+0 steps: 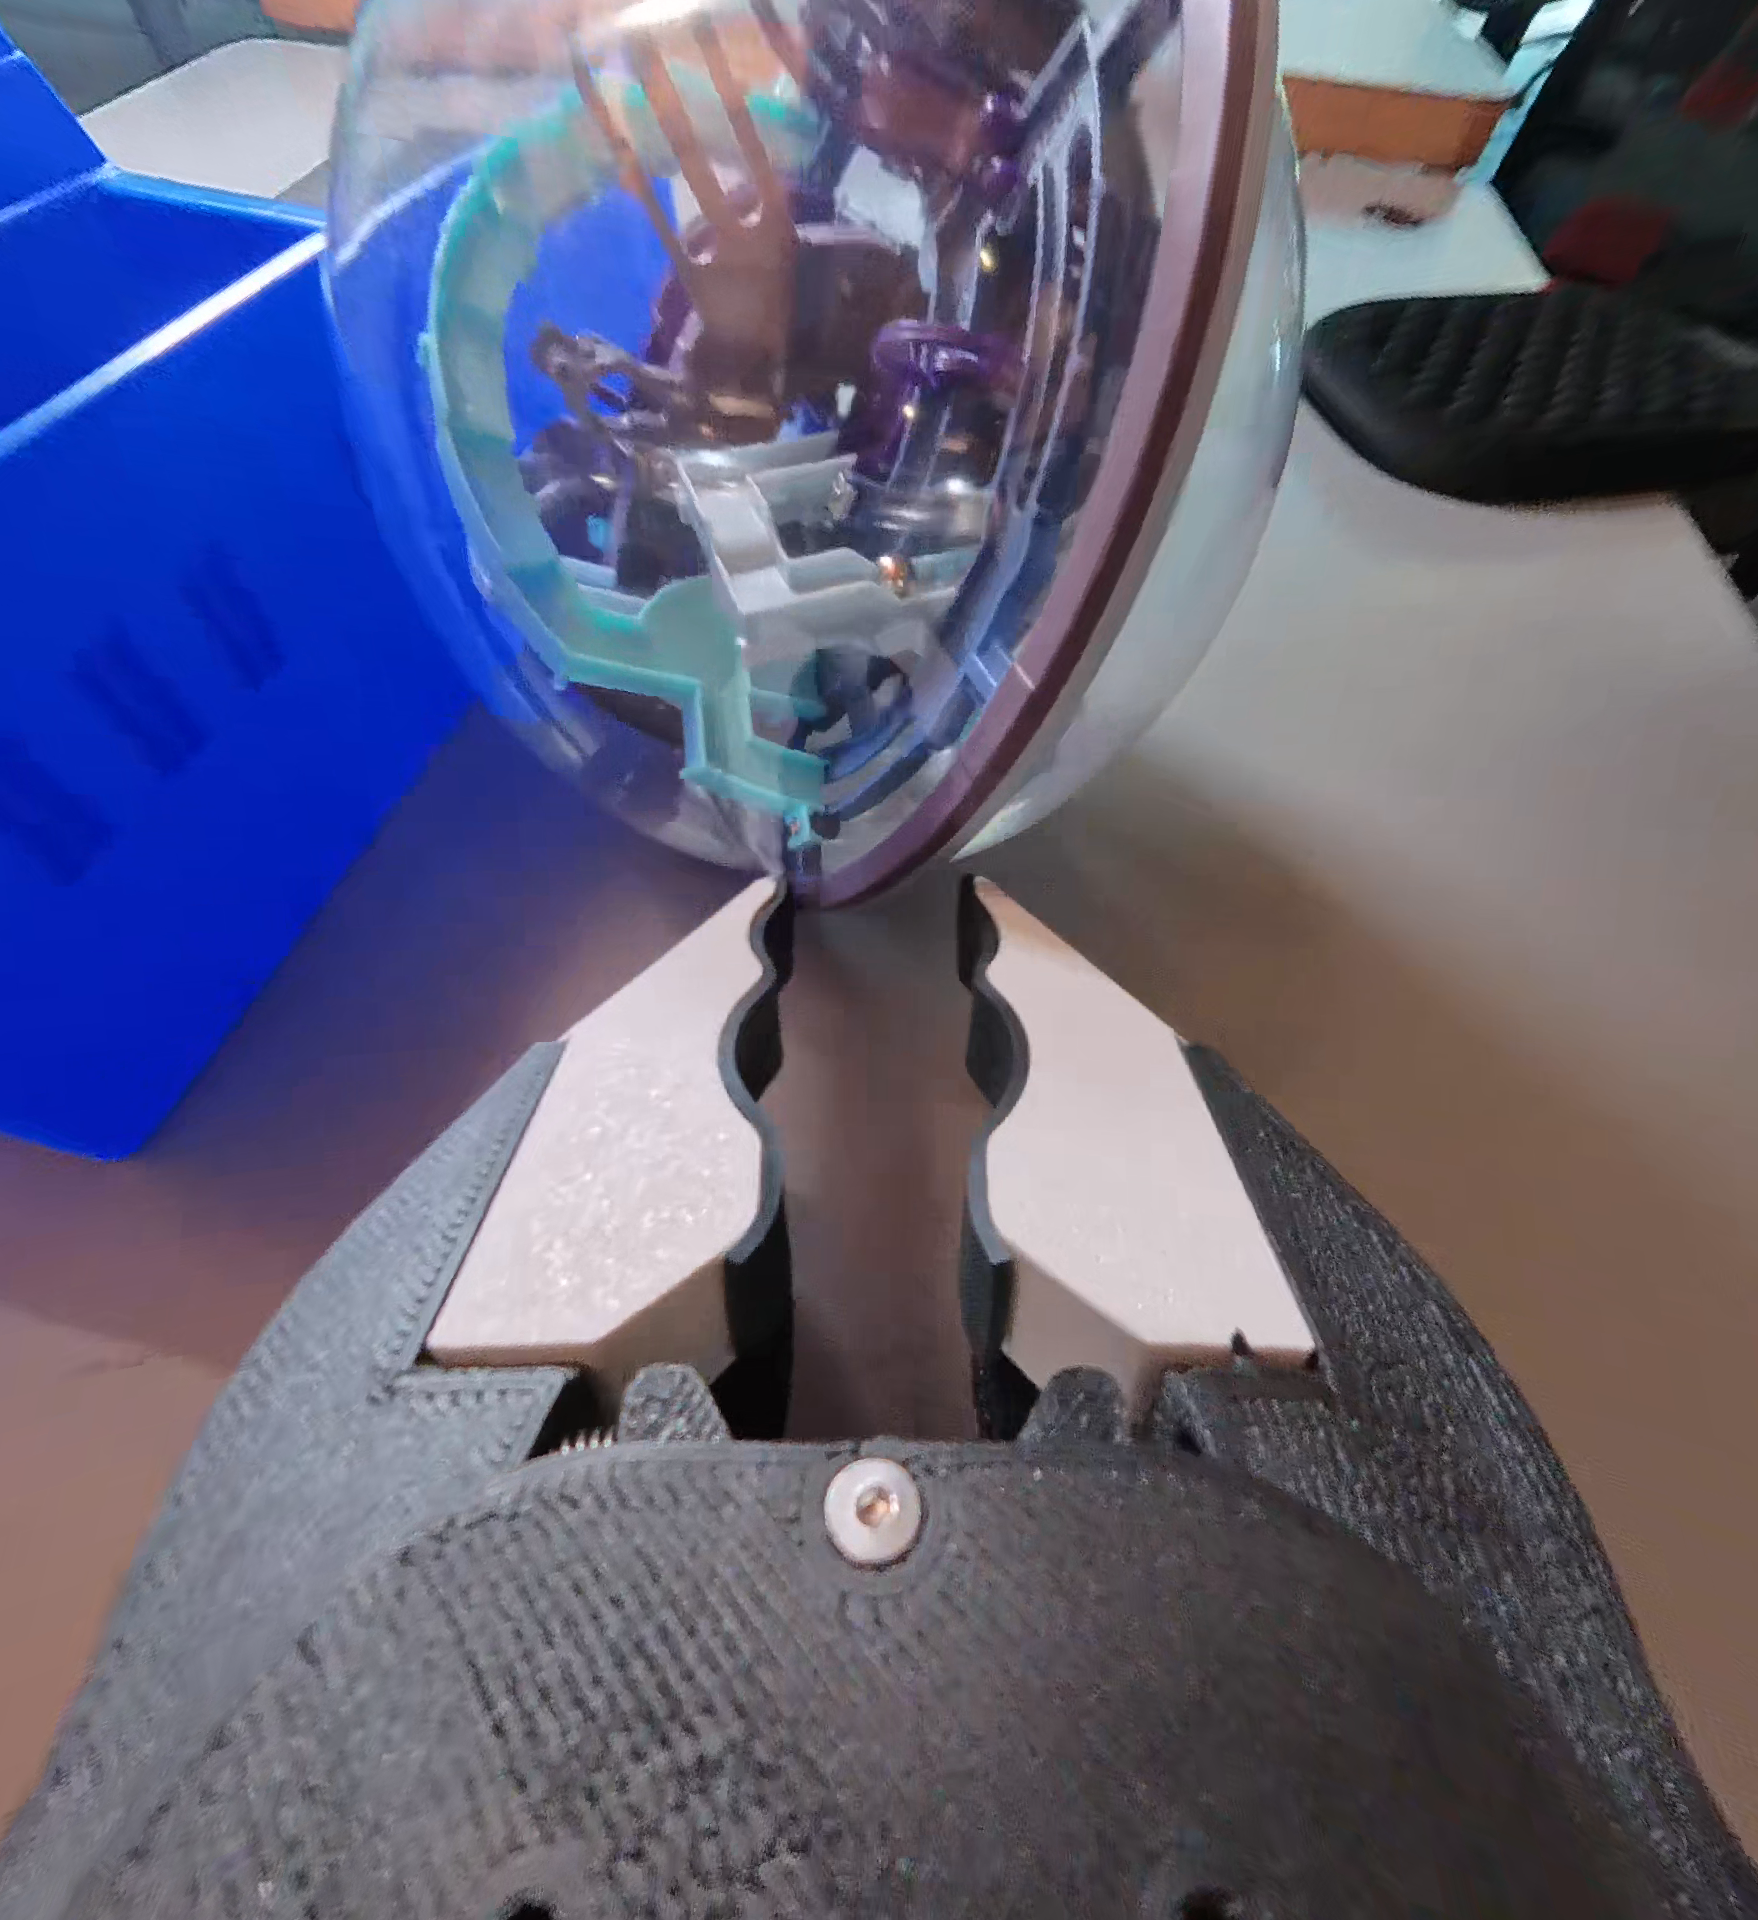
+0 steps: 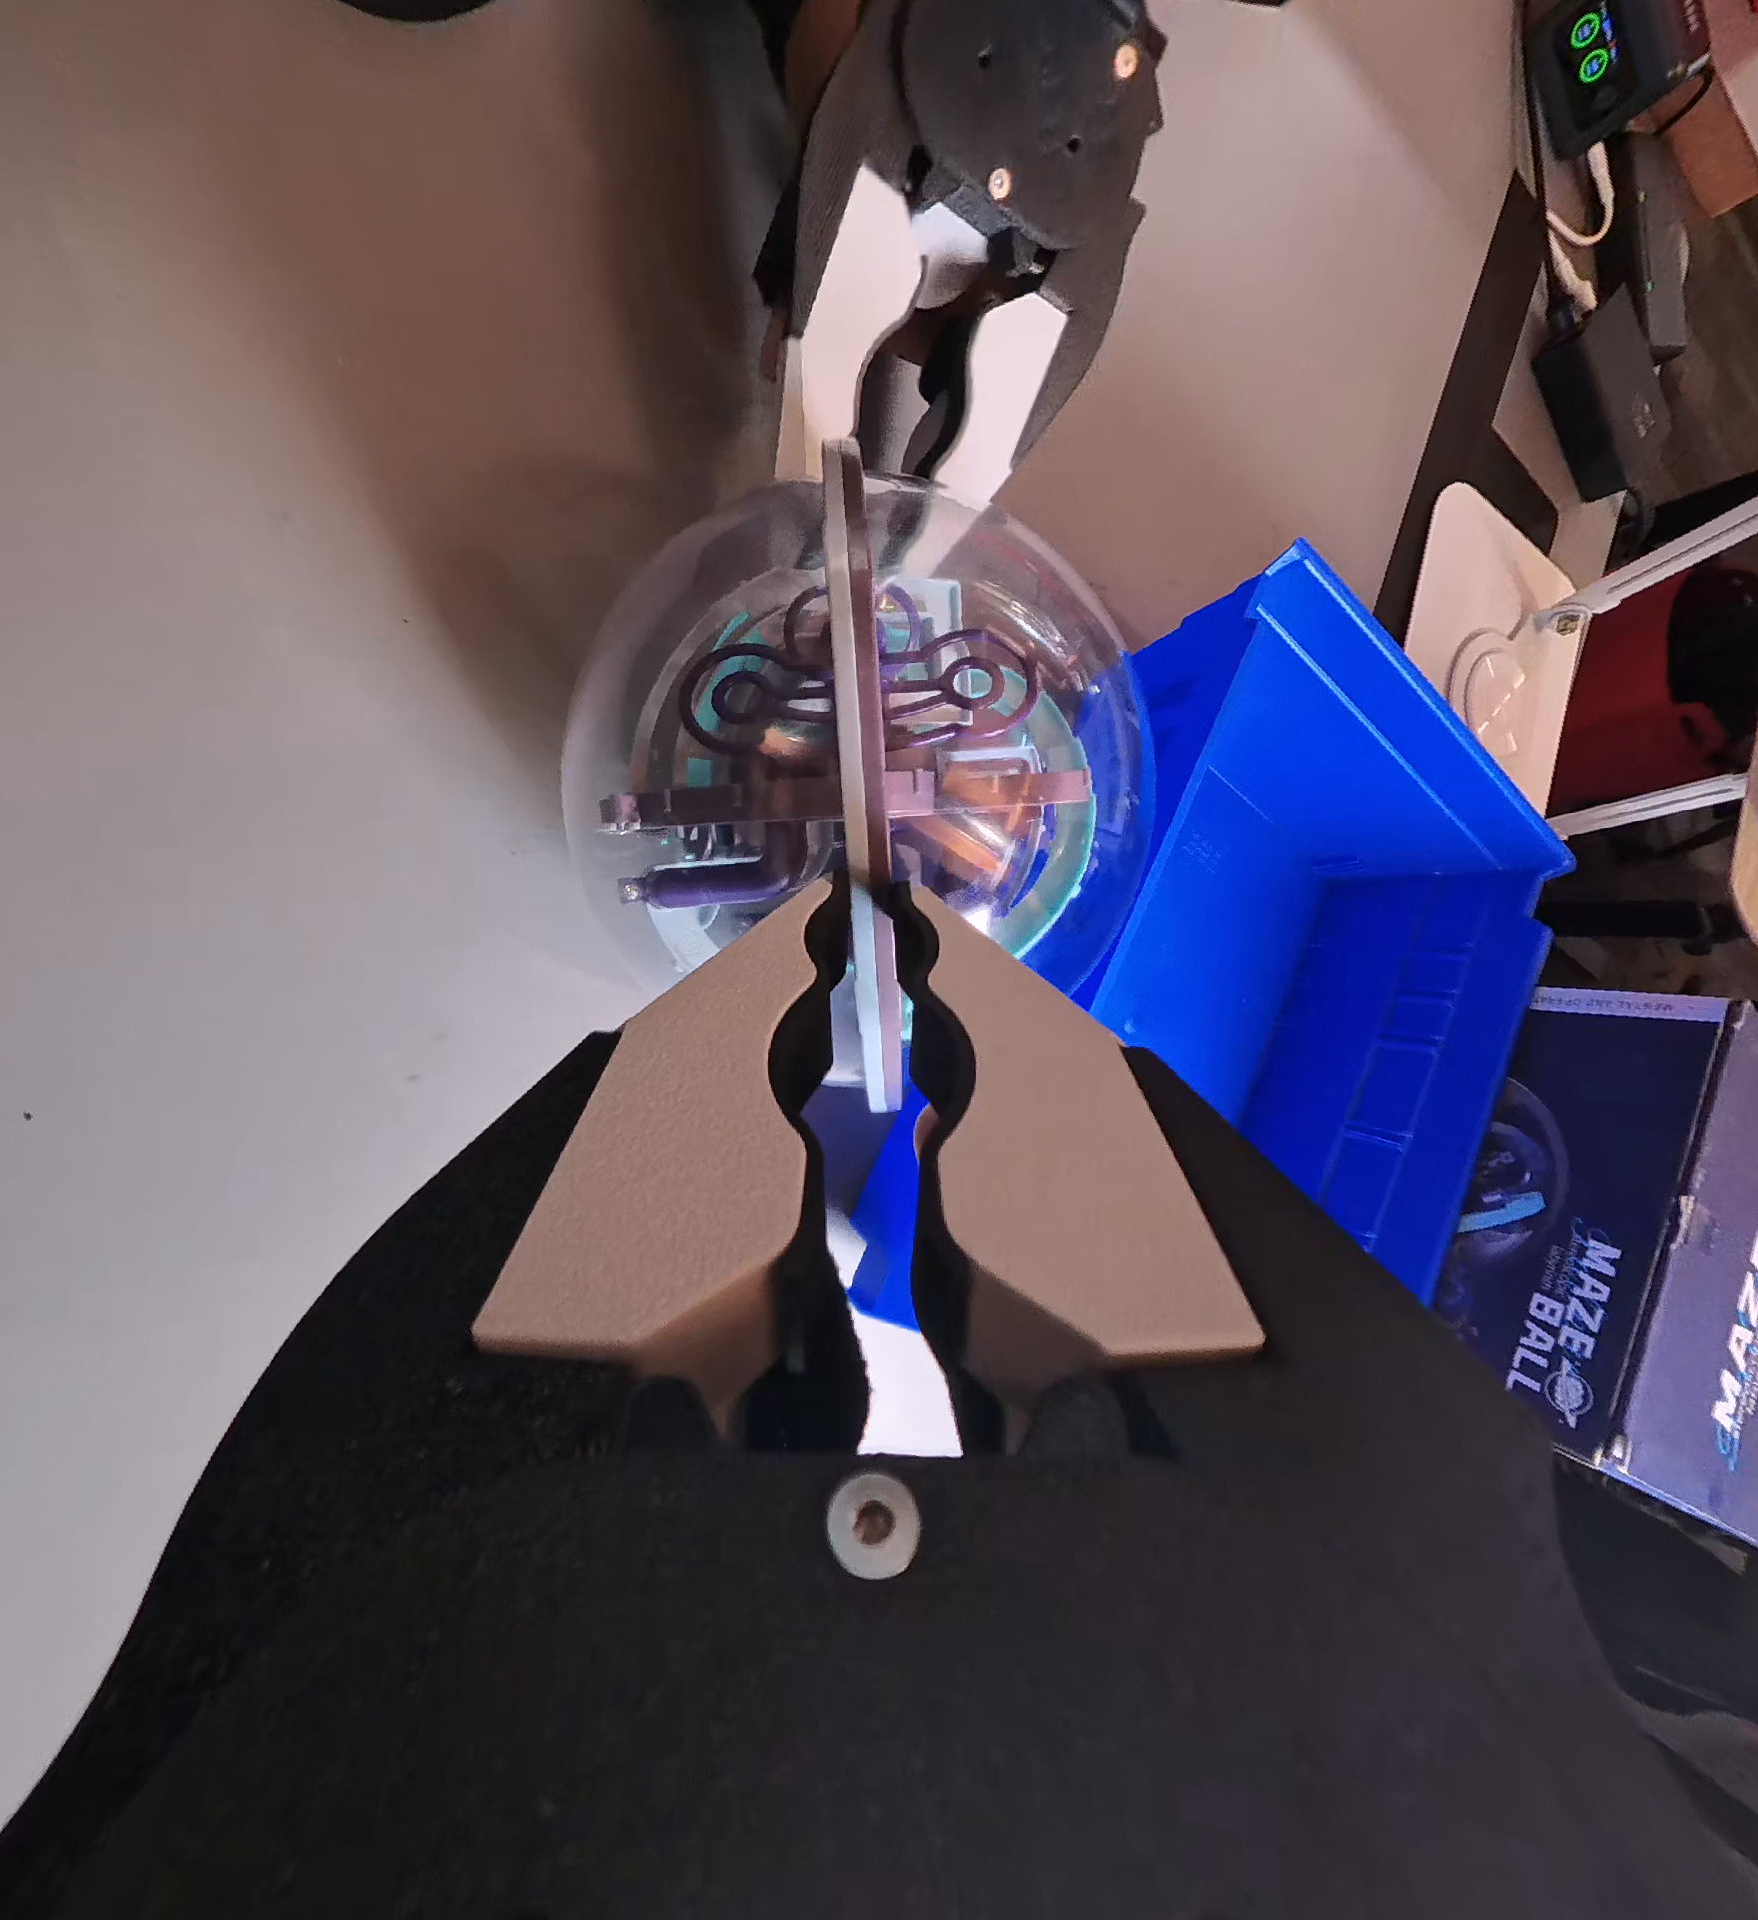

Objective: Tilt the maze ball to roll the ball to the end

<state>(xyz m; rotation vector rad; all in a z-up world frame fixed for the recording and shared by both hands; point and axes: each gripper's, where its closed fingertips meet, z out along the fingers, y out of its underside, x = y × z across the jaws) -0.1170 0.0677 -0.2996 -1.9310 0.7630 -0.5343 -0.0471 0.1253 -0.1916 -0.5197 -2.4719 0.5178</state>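
Note:
The maze ball [image 1: 813, 416] is a clear sphere with teal, grey and purple tracks inside and a brown ring [image 1: 1145, 520] around its middle. A small metal ball [image 1: 896, 569] sits on a grey stepped track. My left gripper [image 1: 877, 896] has its jaws apart, with the ring's lowest edge at their tips. In the right wrist view my right gripper [image 2: 867, 899] is shut on the ring [image 2: 854, 644] and holds the maze ball [image 2: 729, 748] above the table. The left gripper [image 2: 916, 447] shows on the ball's far side.
A blue bin [image 1: 127, 623] stands close beside the ball [image 2: 1322, 831]. The dark maze ball box [image 2: 1685, 1299] lies past the bin. The white table [image 2: 231, 520] spreads to the other side. A black chair [image 1: 1529, 395] and devices with cables [image 2: 1602, 83] lie beyond the table edge.

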